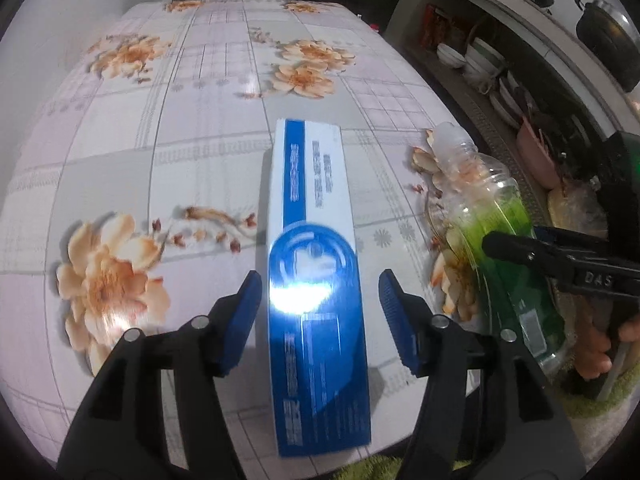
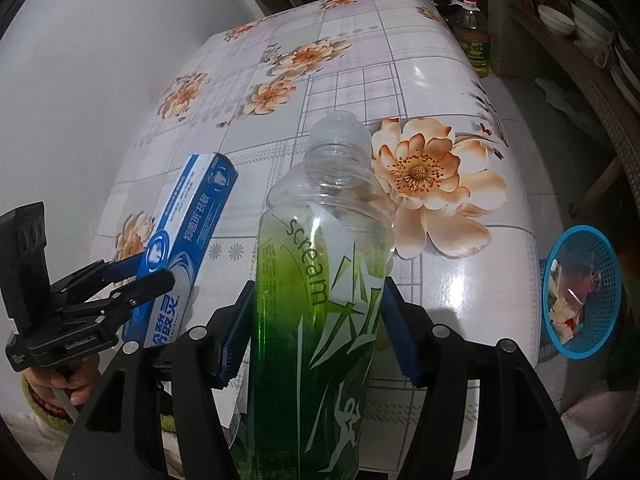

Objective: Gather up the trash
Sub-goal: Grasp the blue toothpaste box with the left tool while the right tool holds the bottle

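Note:
A blue and white toothpaste box (image 1: 312,264) lies lengthwise on the flowered table (image 1: 192,128), between the pads of my left gripper (image 1: 320,308). The pads stand apart from its sides, so the gripper is open around it. In the right wrist view the box (image 2: 188,236) looks tilted up with the left gripper (image 2: 132,280) around it. My right gripper (image 2: 320,328) is shut on an empty green plastic bottle (image 2: 320,280), cap pointing away. The bottle (image 1: 500,232) and right gripper (image 1: 552,256) show at the right of the left wrist view.
A blue plastic basket (image 2: 580,292) holding scraps sits on the floor right of the table. An oil bottle (image 2: 474,36) stands beyond the far table corner. Shelves with bowls and plates (image 1: 476,60) run along the right. A white wall (image 2: 80,80) lies to the left.

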`<move>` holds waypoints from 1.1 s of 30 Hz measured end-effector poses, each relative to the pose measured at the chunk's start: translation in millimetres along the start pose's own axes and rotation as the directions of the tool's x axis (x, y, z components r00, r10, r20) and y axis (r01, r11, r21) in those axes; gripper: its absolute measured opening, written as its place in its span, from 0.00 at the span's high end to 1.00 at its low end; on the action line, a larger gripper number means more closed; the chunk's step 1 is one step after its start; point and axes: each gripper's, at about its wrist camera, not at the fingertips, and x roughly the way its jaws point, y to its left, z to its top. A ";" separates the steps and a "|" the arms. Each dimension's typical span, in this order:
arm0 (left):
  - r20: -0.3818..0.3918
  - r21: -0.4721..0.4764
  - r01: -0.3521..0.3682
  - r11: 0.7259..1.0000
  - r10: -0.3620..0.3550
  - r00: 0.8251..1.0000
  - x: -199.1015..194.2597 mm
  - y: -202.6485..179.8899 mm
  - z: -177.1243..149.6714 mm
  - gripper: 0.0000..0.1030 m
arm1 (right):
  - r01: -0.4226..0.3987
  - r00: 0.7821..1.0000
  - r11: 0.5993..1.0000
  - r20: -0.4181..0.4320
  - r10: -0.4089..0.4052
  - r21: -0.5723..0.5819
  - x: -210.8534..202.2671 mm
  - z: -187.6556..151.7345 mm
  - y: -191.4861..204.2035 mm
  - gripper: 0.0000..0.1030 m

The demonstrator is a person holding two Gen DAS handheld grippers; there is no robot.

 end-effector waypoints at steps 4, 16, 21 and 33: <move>0.024 0.044 -0.048 0.998 0.047 0.999 4.5 -9.0 7.7 0.44 | -0.016 1.000 0.999 0.004 0.016 0.028 2.0 1.8 -2.6 0.41; 0.020 0.084 -0.095 0.992 0.094 0.995 18.7 -19.0 12.4 0.54 | -0.068 0.998 0.992 -0.005 0.069 0.103 12.8 4.7 -13.7 0.40; 0.006 0.085 -0.105 0.991 0.105 0.994 24.0 -19.5 12.4 0.54 | -0.088 0.996 0.989 -0.003 0.089 0.121 14.4 4.6 -17.3 0.40; -0.005 0.109 -0.135 0.985 0.136 0.991 29.2 -22.9 10.5 0.54 | -0.097 0.995 0.988 0.002 0.098 0.121 12.8 3.5 -19.2 0.42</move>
